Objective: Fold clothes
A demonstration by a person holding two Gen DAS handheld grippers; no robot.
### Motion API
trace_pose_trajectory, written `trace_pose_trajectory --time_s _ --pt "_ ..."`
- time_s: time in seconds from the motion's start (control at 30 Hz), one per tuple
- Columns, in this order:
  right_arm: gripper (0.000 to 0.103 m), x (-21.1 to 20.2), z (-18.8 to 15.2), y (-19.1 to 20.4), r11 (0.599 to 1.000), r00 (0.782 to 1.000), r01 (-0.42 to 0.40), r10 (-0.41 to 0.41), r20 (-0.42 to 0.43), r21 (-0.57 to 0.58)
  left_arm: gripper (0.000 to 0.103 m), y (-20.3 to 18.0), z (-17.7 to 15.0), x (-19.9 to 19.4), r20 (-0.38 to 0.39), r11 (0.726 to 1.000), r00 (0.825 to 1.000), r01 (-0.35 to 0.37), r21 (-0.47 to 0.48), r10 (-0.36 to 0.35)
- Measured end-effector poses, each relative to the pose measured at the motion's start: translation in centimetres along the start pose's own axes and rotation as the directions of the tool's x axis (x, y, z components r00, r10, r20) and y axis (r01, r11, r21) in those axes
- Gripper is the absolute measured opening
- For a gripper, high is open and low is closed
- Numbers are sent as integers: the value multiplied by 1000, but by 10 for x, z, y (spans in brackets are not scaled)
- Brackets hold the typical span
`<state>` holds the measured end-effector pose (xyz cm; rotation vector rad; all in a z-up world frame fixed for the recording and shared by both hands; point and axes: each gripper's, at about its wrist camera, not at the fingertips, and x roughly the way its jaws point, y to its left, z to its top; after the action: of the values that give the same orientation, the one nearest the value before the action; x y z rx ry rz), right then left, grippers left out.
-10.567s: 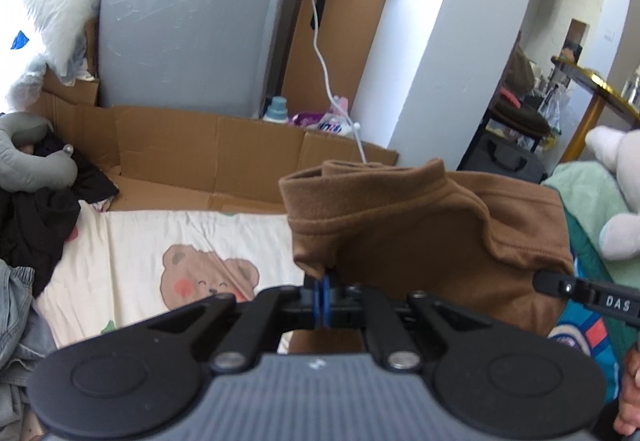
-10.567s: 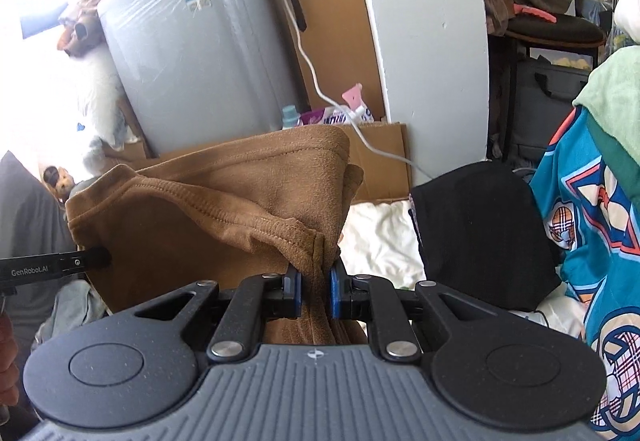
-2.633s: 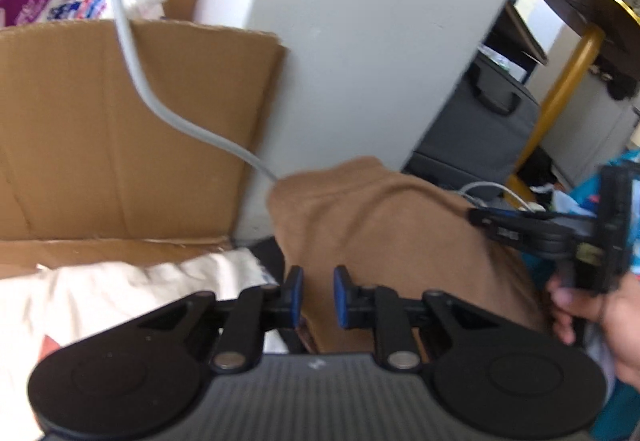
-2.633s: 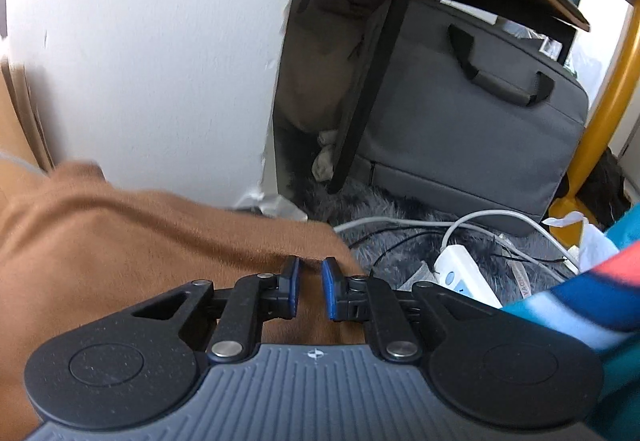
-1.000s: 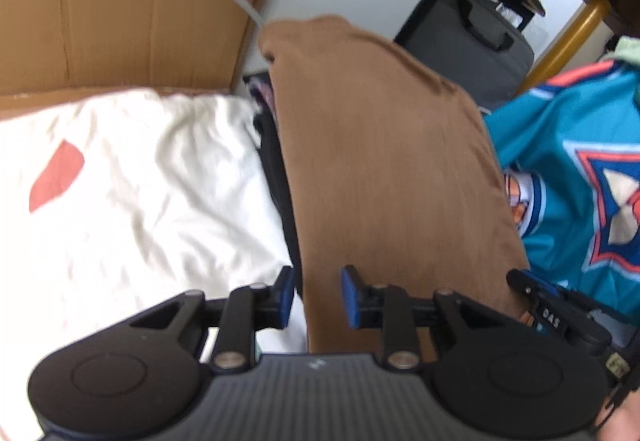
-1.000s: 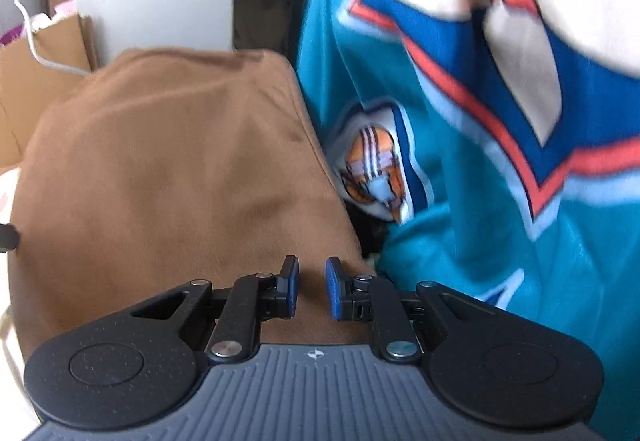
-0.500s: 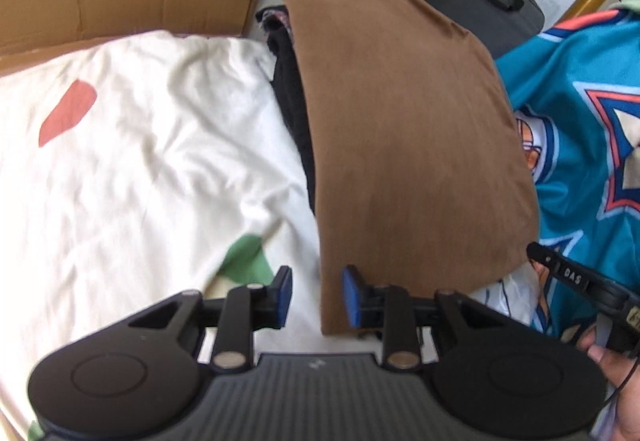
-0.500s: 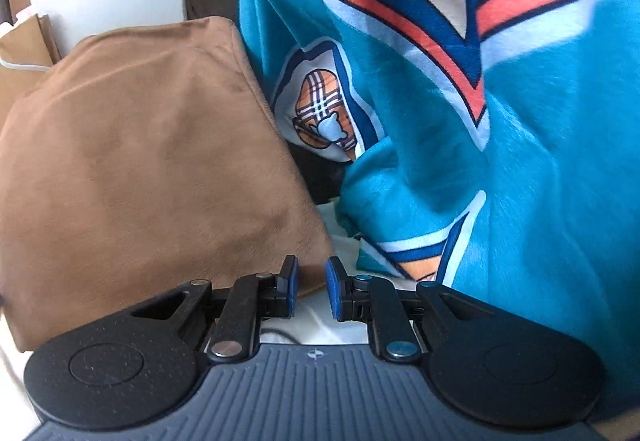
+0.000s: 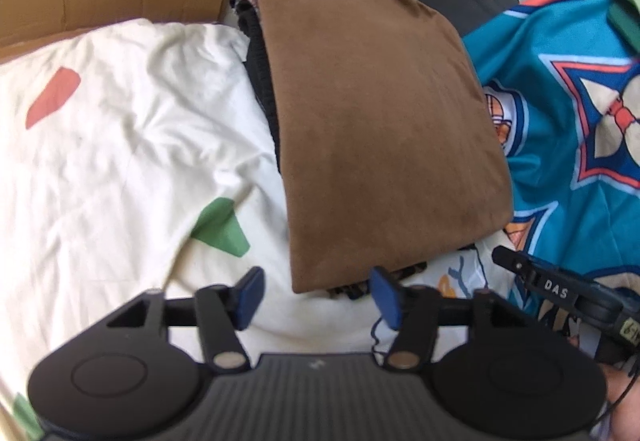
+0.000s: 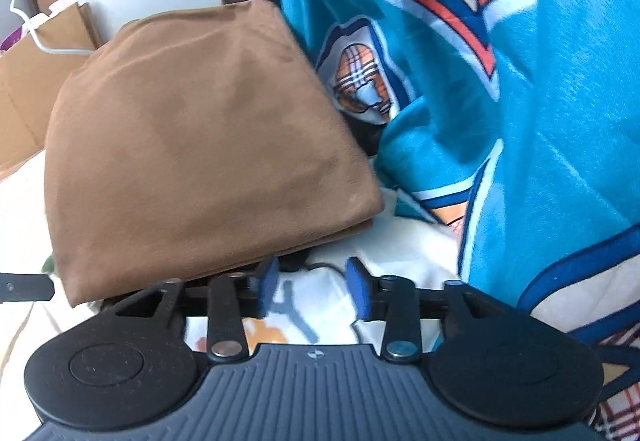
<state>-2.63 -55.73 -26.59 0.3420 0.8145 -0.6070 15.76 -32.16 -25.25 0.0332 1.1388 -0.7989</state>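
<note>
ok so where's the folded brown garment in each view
Left wrist: the folded brown garment fills the centre, running from the top edge down to just above the open jaws.
Right wrist: it sits left of centre, its near edge just above the jaws.
Shared landmark: the teal blanket bordering its right side.

A plain brown garment lies folded flat into a neat rectangle on top of what seems to be a stack of dark clothes, right of the white bedsheet.
</note>
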Motion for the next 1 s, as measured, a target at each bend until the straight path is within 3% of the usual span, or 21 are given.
trace_pose_trajectory --time_s 0.13,0.2,0.33,0.53,1.0 --pt "88 -9 4 9 1000 1000 -11 11 6 16 95 -4 4 -16 18 999 998 -54 5 54" --pt "94 -13 7 14 1000 1000 -17 17 1 23 99 -4 9 -22 -3 996 996 -89 11 89" --pt "99 -26 11 26 1000 1000 -11 12 -27 8 99 -3 20 -46 -31 980 980 -195 44 196" --pt "102 -55 27 52 999 997 -37 37 -68 -5 102 -1 32 -98 -14 964 965 -262 49 263" --pt "102 -149 66 91 983 991 -105 91 -101 -149 102 -19 44 -201 32 953 954 -300 30 300"
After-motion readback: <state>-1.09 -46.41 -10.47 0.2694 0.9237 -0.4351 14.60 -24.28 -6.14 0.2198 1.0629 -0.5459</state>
